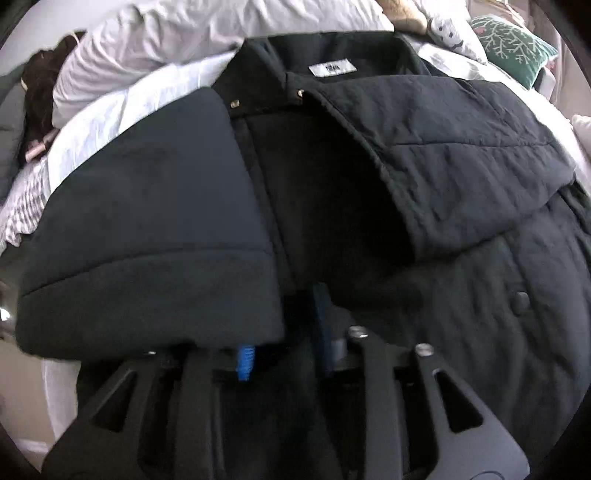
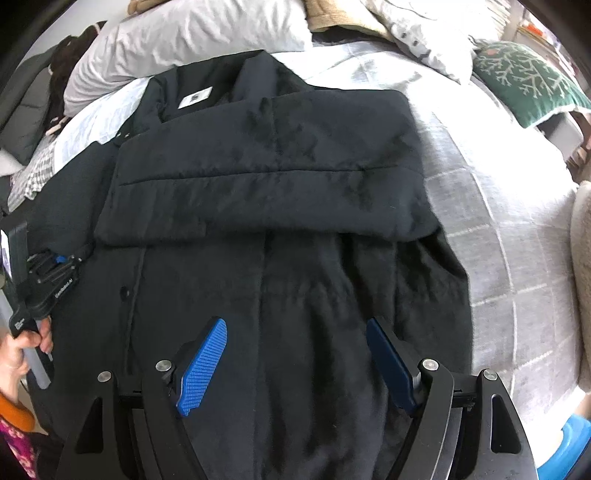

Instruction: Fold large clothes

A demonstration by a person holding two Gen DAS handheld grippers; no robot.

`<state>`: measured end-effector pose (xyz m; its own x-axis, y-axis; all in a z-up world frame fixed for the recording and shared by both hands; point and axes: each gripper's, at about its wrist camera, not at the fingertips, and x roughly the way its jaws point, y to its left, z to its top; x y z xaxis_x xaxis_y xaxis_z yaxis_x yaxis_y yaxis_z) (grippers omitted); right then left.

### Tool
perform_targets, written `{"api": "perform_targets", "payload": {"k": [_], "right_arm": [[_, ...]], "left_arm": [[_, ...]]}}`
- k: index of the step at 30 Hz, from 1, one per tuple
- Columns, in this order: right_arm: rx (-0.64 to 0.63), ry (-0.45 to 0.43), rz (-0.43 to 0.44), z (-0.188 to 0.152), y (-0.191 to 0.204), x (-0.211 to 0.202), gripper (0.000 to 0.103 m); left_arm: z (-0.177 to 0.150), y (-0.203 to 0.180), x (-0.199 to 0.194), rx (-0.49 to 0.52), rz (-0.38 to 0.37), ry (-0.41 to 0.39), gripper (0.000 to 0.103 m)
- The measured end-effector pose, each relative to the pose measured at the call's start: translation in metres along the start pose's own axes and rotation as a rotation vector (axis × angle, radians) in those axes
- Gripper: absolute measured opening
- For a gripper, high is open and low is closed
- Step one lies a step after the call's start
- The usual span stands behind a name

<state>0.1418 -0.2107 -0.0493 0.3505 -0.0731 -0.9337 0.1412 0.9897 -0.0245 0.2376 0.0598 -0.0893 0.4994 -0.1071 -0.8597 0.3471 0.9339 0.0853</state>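
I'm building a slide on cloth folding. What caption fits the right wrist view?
Open right gripper hovers over a dark coat on the bed, one sleeve folded across its chest.

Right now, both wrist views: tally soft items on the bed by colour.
Black: 1, the coat
White: 2, the long pillow and buttoned pillow
Green: 1, the branch-pattern cushion
Tan: 1, the folded fabric
Total: 5

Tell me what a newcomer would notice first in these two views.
A big dark jacket fills the bed, one sleeve folded across its chest. The open right gripper hovers over its lower half, and a white label stands out at the collar.
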Motion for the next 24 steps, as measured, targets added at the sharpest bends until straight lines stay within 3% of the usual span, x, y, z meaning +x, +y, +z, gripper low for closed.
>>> {"api": "perform_targets", "payload": {"k": [1,2,3,7,11,13,22,24], "right_arm": [[-0.005,-0.001,0.004,0.001,0.002,0.0,0.08],[-0.011,-0.002,0.012,0.001,0.005,0.001,0.08],[-0.015,-0.003,0.019,0.002,0.008,0.001,0.08],[-0.032,0.006,0.043,0.004,0.017,0.004,0.08],[-0.051,0.015,0.035,0.006,0.022,0.008,0.08],[-0.055,0.018,0.034,0.006,0.024,0.009,0.08],[-0.075,0.019,0.04,0.012,0.034,0.01,0.08],[-0.079,0.018,0.042,0.014,0.035,0.011,0.08]], "left_arm": [[0.001,0.001,-0.007,-0.023,-0.029,0.02,0.056],[0.0,0.002,-0.015,-0.044,-0.06,0.036,0.072],[-0.002,0.003,-0.024,-0.063,-0.083,0.051,0.077],[-0.018,0.008,-0.061,-0.145,-0.146,0.099,0.077],[-0.03,0.042,-0.089,-0.355,-0.17,0.011,0.078],[-0.035,0.066,-0.095,-0.468,-0.147,-0.041,0.079],[-0.037,0.13,-0.06,-0.807,-0.073,-0.112,0.079],[-0.038,0.14,-0.052,-0.887,-0.048,-0.154,0.068]]}}
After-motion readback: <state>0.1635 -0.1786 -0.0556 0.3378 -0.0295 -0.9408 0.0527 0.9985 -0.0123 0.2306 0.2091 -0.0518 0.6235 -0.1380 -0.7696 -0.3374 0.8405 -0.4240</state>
